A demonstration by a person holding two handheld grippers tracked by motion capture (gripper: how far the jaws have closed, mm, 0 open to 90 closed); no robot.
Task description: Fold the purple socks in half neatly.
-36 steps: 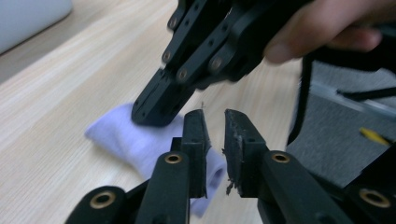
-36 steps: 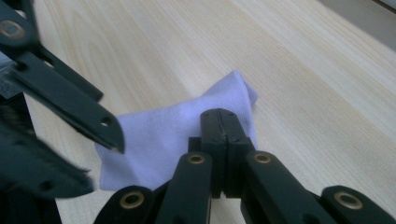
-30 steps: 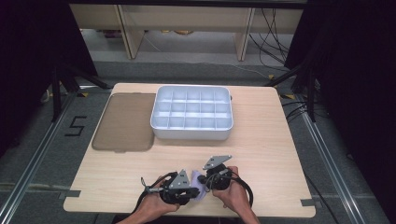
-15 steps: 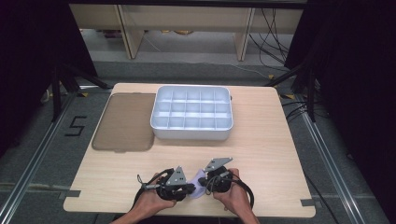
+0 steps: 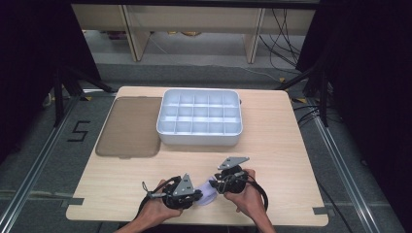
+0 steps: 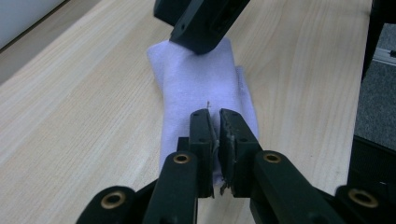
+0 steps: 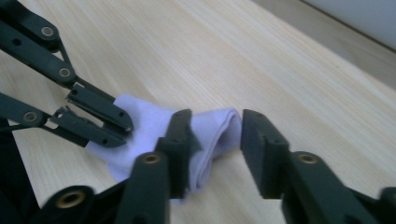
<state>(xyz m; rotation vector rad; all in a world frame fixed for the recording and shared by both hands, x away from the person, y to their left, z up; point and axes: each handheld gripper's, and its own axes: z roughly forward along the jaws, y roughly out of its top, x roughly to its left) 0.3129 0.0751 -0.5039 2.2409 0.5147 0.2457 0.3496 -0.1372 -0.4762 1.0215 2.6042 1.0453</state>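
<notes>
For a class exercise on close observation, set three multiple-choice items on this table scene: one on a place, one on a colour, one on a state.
1. Where does the brown lid lie?
A. On top of the tray
B. Flat on the table, left of the tray
C. Under the cloth

2. What colour is the folded cloth?
A. Pale lilac
B. Red
C. Dark green

3. How is the left gripper?
A. Wide open above the tray
B. Shut on the cloth
C. Lying on the lid

Key: 1 B, the lid rests beside the white compartment tray. 2 A, both gripper views show pale lilac fabric. 3 B, its jaws pinch a fold of cloth in the left gripper view.
</notes>
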